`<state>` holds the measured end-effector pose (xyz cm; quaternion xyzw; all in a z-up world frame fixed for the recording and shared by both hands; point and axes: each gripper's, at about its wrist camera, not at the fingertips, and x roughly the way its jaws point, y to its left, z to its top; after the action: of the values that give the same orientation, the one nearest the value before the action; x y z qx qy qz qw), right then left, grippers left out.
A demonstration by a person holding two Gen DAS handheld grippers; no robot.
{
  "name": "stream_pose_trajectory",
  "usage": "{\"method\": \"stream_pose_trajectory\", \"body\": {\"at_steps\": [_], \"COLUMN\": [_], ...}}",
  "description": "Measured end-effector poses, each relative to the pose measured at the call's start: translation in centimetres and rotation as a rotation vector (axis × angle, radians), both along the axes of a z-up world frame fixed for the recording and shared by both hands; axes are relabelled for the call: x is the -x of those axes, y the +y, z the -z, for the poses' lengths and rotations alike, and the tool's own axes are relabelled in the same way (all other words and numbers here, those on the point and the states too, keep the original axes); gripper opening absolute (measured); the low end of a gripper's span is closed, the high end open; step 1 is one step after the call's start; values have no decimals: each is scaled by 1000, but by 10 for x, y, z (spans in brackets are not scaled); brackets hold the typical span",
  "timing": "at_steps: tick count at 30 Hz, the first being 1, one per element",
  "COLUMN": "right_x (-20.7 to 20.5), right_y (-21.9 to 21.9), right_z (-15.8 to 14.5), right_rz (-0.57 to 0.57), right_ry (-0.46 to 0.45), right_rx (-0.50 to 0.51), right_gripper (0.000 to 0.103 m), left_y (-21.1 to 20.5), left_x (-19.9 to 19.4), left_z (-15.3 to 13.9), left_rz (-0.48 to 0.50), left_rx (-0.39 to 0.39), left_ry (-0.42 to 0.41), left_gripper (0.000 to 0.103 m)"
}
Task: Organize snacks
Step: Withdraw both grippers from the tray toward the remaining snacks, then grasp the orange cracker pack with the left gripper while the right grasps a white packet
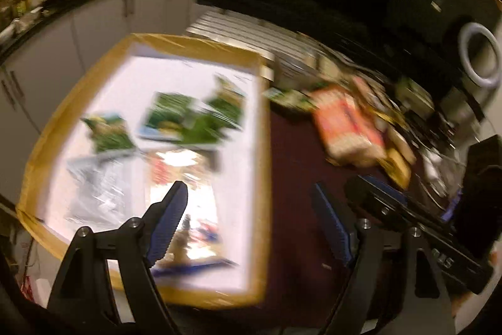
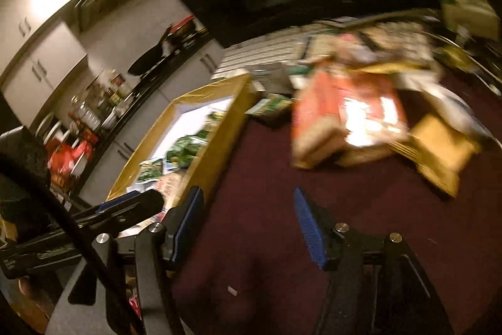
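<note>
The box looks like brown cardboard with a glossy taped rim and a white matt inside. The packets in it are shiny film. The surface at lower centre is covered in matt maroon cloth. Both tongs are matt black plastic with ribbed blue pads and bright metal pins.

Dark maroon surface carries everything. On its left part sits a shallow cardboard box with tan taped rim and white inside, holding green snack packets. To its right, a loose pile of snack packs lies directly on the maroon, an orange-red pack nearest the front, a yellow-brown pack beside it. Blurred; labels unreadable. A small white scrap lies on bare maroon near the front.
</note>
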<state>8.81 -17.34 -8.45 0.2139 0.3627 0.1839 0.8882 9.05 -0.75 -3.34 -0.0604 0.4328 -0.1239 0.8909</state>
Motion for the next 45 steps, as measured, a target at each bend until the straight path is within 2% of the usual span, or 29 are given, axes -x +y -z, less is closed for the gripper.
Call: {"method": "stream_pose_trajectory", "body": {"at_steps": [9,16,20,21,23,30,40,45], "right_x": [8,9,0,-3,-9,-43,-70,-66], "right_y": [-46,-60,-77,-82,-90,-109,-116,-134], "right_z": [5,-3,-10,-13,-18,-23,8,16], "right_rz": [44,62,110,128,171,322,339,356], "right_ry": [36,-2,-10,-11,-16,19,100,121], "right_rx": [-78,-45,-39,-32,-9,132,247,135], "right_gripper": [60,60,61,62,72,73,77,76], "left_y": [-35,-48,-55,-56,-59,-56,-49,-67], "left_x": [19,13,8,8,6,-2,-12,-24], "left_z": [-8,-5,-4,-4,-6,-2,8,8], "left_rz": [46,66,80,87,103,124,100,118], "left_rx": [-19,-32,-31,-30,-24,7,35,17], "left_ry": [-11,2,17,17,11,18,44,44], "left_gripper": [81,81,81,81,81,81,81,81]}}
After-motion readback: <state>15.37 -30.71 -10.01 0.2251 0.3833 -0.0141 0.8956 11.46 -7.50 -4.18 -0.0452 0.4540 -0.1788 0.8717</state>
